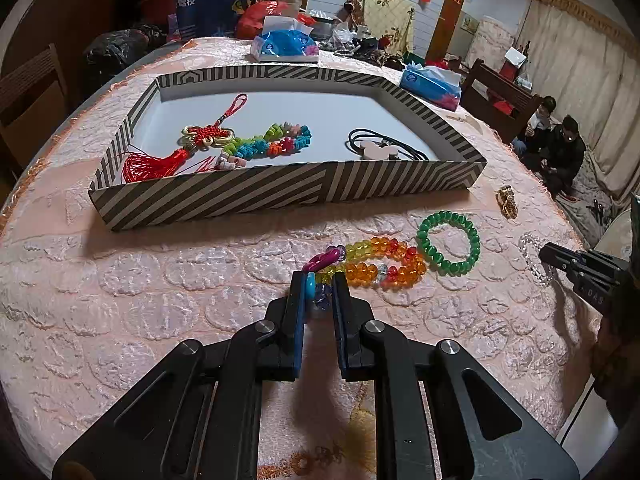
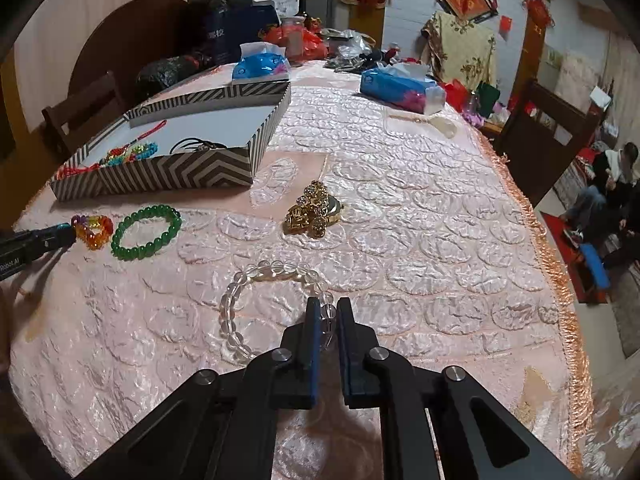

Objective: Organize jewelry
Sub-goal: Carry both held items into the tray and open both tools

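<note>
My left gripper (image 1: 319, 280) is shut on the near end of a rainbow bead string (image 1: 380, 258) that lies on the pink cloth; it also shows in the right wrist view (image 2: 93, 230). My right gripper (image 2: 328, 308) is shut on a clear bead bracelet (image 2: 256, 276), seen in the left wrist view too (image 1: 530, 252). A green bead bracelet (image 1: 448, 242) (image 2: 146, 232) lies beside the rainbow string. A gold ornament (image 2: 314, 210) (image 1: 507, 201) lies farther out. The striped tray (image 1: 208, 200) (image 2: 160, 178) holds a red tassel knot (image 1: 192, 140), a colourful bead band (image 1: 264, 142) and a black cord pendant (image 1: 380, 146).
Blue tissue packs (image 1: 286, 44) (image 2: 394, 86) and clutter sit at the table's far end. A wooden chair (image 2: 80, 110) stands at the left. The fringed table edge (image 2: 560, 280) runs along the right. People sit on the floor beyond (image 1: 556, 144).
</note>
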Available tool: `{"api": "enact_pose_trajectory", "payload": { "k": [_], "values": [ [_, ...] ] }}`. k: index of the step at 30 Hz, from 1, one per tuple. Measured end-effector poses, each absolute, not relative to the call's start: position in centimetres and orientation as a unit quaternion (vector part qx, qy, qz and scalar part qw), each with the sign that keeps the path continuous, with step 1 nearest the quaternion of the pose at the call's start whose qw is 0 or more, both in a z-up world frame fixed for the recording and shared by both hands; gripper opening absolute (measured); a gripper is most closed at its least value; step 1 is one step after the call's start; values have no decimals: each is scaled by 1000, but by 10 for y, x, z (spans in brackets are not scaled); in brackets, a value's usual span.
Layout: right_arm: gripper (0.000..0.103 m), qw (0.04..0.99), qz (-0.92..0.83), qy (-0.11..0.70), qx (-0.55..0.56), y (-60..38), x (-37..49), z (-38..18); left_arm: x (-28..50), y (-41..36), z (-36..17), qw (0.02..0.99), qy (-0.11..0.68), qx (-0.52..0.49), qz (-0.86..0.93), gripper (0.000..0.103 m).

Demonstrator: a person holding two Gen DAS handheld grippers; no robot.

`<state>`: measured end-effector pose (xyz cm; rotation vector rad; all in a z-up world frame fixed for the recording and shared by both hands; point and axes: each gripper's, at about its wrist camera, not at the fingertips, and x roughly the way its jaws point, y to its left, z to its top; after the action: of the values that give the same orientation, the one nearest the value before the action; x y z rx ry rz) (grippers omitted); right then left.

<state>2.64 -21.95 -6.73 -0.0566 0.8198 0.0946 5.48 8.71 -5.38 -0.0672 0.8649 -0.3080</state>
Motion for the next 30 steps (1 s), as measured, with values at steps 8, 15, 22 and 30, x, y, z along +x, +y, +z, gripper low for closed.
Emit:
{"api": "enact_pose_trajectory", "payload": {
  "k": [8, 15, 22, 30],
  "values": [
    [7, 929, 55, 365, 34, -231, 5, -46, 54, 87, -53, 896, 417, -33, -150, 12],
    [7, 935, 60, 343, 58, -233, -4, -16, 49, 92, -41, 897, 412, -49, -152, 12],
    [7, 935, 51, 341, 80, -234, -6, -2, 37, 85, 0, 905, 395, -31, -155, 12],
    [7, 937, 58, 335, 78, -231, -2, 8, 35, 88, 34, 914, 370, -33, -163, 12]
  ]
}}
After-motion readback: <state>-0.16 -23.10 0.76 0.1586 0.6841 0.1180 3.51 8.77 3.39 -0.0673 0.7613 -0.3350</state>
